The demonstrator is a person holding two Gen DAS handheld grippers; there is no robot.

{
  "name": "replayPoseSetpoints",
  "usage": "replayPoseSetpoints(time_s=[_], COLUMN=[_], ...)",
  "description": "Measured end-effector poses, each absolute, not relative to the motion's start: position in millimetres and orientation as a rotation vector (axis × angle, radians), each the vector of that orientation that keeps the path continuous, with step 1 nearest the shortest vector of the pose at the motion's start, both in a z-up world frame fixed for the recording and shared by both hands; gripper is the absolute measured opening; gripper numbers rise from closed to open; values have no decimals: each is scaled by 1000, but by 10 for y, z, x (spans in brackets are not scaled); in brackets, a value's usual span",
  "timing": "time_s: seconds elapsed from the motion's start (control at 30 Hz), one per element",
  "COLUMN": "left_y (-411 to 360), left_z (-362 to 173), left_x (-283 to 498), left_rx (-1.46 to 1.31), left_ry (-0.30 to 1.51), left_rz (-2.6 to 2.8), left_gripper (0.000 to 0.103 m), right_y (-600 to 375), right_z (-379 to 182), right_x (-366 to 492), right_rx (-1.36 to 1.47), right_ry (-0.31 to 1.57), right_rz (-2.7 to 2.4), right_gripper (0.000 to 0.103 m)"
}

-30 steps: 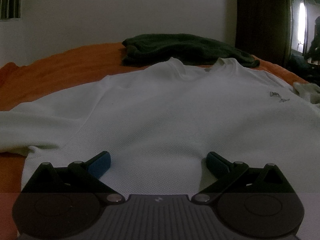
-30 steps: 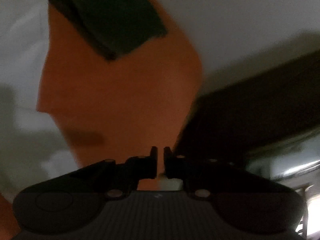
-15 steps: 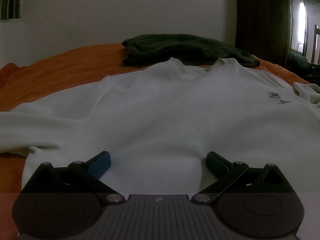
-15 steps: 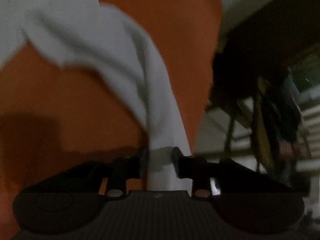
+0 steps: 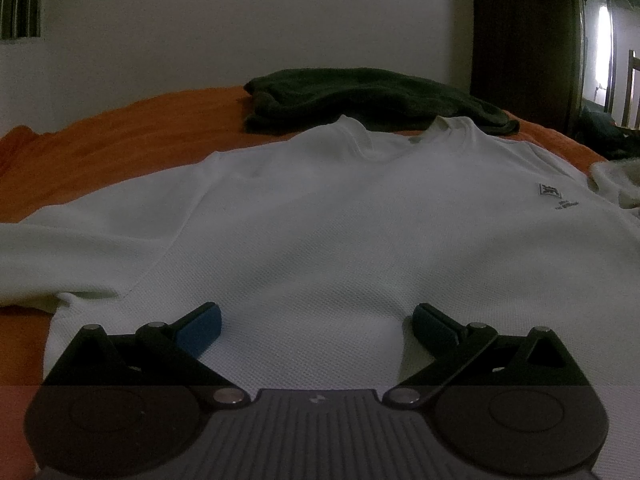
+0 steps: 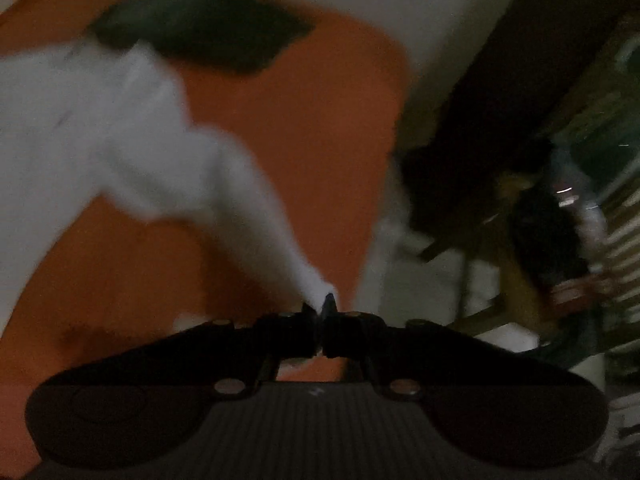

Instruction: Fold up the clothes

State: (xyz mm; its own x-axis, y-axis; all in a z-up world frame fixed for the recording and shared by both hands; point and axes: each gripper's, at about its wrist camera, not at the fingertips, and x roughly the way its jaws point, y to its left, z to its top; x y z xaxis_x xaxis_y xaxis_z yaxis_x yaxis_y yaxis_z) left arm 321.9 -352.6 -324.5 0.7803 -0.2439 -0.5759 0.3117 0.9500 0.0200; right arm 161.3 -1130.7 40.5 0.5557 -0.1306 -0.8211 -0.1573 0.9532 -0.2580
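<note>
A white long-sleeved shirt [image 5: 320, 232] lies face up on the orange bed cover [image 5: 120, 128], collar away from me, a small dark logo on its right chest. My left gripper [image 5: 316, 320] rests open over the shirt's lower hem, nothing between its blue pads. In the blurred right wrist view, the shirt's sleeve [image 6: 224, 184] stretches from the body down to my right gripper [image 6: 320, 312], which is shut on the sleeve's end and holds it lifted above the cover.
A dark green folded garment [image 5: 368, 100] lies beyond the collar, also seen as a dark green shape [image 6: 200, 24]. A dark wooden door [image 5: 524, 40] and a chair stand right of the bed. The bed's right edge [image 6: 384, 184] drops to a cluttered floor.
The right gripper took hold of the white sleeve's end, closed on it and lifted it, pulling the sleeve taut. The left gripper stayed still.
</note>
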Motion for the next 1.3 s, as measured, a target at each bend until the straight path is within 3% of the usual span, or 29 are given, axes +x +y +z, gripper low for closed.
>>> replayPoseSetpoints(time_s=[0.07,0.23,0.4,0.43,0.47,0.77,0.97,1.17,1.23,1.3], left_y=[-3539,-3560,-3591,-3600,-3607,-3719,-3946,-3525,-3234,-3093], left_z=[-3250,-3248,-3252,-3253,-3253,-3114,-2313,-2131,-2207,-2282], left_x=[3217,3209,3199,3193,3186,3159,3445,4614,4969,5162], left_rx=[119,130,147,152,156,206,174,134,97,184], left_ry=[606,605,601,600,598,599,529,770,831,867], left_rz=[-300,-294,-283,-280,-277,-242,-422,-325,-351,-438], left_gripper=[103,103,103,103,103,102,103,103,97,81], right_y=[-11559,-11930,-12059,-12012,-11935,-10665,-9462,-8657,-8512,-8395], right_z=[565,105,-644,-758,-867,-518,-275,-253,-328,-349], right_x=[1783,2418,2925,2959,2857,2274,2271,2846,3105,3287], right_rx=[-354,-505,-523,-584,-638,-604,-460,-284,-253,-349], right_ry=[980,1159,1393,1403,1388,948,833,841,927,914], right_rz=[-57,-258,-456,-497,-526,-204,-18,243,438,554], right_gripper=[3,3,26,45,57,58,58,58,58,57])
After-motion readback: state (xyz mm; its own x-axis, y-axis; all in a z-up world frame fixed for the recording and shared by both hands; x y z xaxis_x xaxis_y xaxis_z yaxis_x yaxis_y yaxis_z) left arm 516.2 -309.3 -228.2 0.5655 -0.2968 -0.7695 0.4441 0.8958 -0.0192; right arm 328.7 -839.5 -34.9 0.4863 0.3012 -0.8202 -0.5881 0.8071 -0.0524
